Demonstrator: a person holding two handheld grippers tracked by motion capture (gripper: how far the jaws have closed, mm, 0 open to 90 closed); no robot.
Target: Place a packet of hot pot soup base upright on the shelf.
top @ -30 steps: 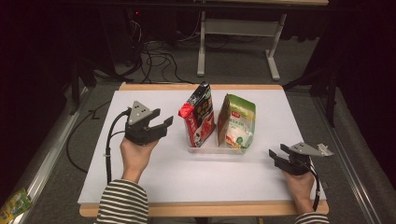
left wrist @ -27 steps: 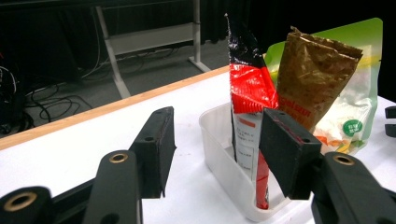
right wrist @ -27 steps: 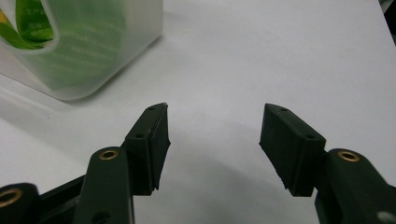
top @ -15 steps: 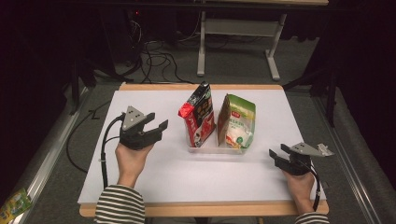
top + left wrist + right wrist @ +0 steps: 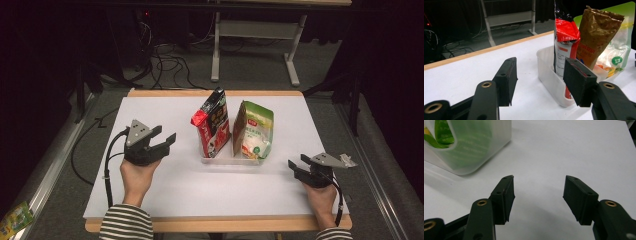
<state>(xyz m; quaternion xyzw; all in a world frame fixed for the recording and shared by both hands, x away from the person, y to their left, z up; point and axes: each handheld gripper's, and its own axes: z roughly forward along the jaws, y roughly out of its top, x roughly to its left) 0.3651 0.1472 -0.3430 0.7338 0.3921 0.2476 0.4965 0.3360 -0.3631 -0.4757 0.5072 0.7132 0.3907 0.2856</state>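
Red-and-black pouch standing upright in the left end of a clear plastic tray at table centre. Green-and-brown pouch, at its 3 o'clock, stands upright in the tray's right end, close beside it, top crumpled.

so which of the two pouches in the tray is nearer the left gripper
The red and black pouch, standing at the left end of the clear tray. The green and white pouch stands beyond it, on the side toward the right gripper, away from the left gripper.

White table w/ clear tub on it.
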